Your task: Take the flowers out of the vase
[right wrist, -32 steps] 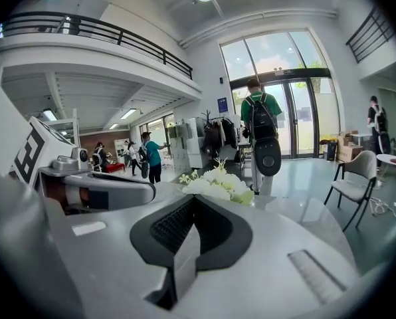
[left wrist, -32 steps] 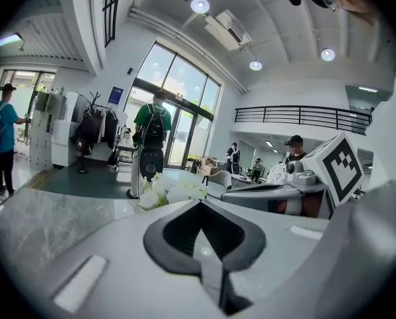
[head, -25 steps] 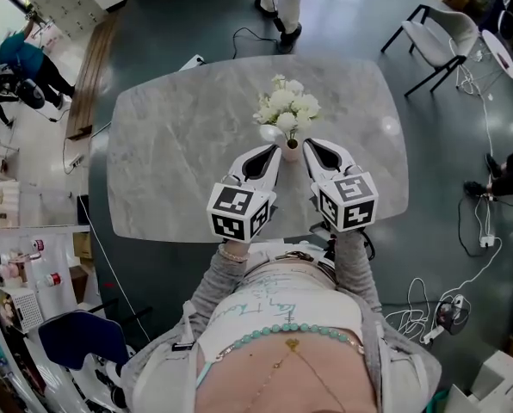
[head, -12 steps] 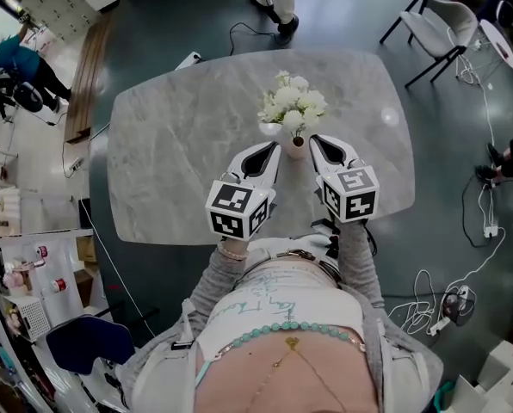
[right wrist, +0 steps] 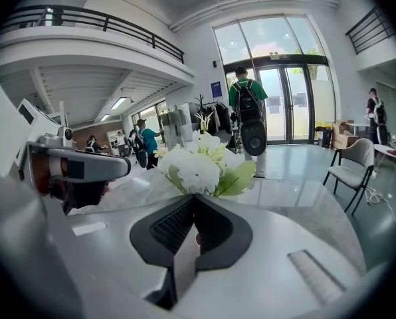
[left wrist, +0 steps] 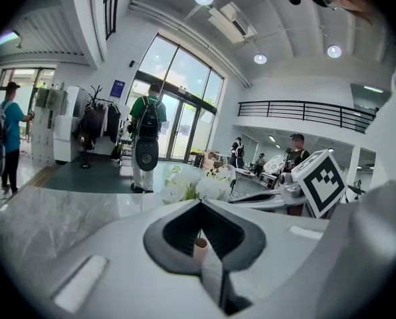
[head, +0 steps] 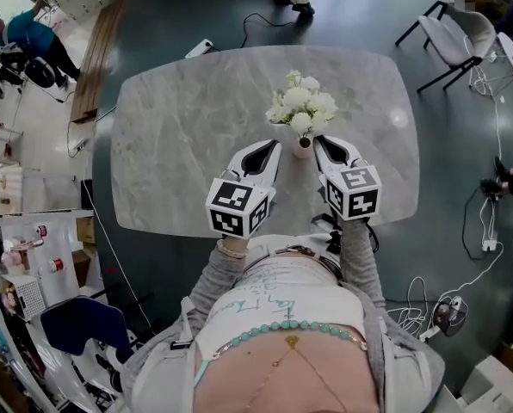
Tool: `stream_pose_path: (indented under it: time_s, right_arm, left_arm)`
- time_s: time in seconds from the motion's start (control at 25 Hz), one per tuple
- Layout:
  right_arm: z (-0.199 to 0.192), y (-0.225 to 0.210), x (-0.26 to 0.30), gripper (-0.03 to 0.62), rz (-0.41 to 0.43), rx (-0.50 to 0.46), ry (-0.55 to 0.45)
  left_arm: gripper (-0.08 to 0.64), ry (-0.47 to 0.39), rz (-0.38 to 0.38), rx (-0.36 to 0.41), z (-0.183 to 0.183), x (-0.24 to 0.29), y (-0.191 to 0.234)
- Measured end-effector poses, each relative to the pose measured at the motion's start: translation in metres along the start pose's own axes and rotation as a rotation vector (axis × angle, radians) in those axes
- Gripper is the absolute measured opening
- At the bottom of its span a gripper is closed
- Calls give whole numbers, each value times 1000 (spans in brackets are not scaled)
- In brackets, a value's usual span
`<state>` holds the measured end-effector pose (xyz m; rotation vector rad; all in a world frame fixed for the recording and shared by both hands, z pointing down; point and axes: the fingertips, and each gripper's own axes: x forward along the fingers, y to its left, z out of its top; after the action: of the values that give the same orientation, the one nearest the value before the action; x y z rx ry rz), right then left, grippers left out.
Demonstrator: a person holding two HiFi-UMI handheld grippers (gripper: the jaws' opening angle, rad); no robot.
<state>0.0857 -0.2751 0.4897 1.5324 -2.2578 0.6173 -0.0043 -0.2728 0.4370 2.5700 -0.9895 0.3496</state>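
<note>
The white flowers [head: 301, 106] stood in a small vase [head: 302, 148] towards the near edge of the tabletop [head: 179, 136], a grey slab with marble-like veining and rounded corners. The long axis of the bunch ran upright: the stems went down into the mouth of the vase and the rounded, ruffled blooms pointed up, with broad green leaves [right wrist: 241, 175] under them. The vase was a short, pinkish tube, standing upright. The left tongs [head: 276, 145] and the right tongs [head: 318, 141] pointed at the vase from either side, each tip just beside it; whether either touched it could not be told. Both tongs had their jaws closed tip to tip and gripped nothing. The vase showed through the diamond-shaped hollow behind each tip. The pads were dark and ribbed and the shells smooth light grey
</note>
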Motion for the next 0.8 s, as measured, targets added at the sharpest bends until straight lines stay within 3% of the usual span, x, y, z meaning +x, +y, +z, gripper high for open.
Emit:
stream_pose_path:
  time_s: [0.8]
  right_arm:
    - [-33, -7, 41, 28, 37, -1, 99]
  left_arm:
    - [2, 57, 46, -16, -16, 3, 14]
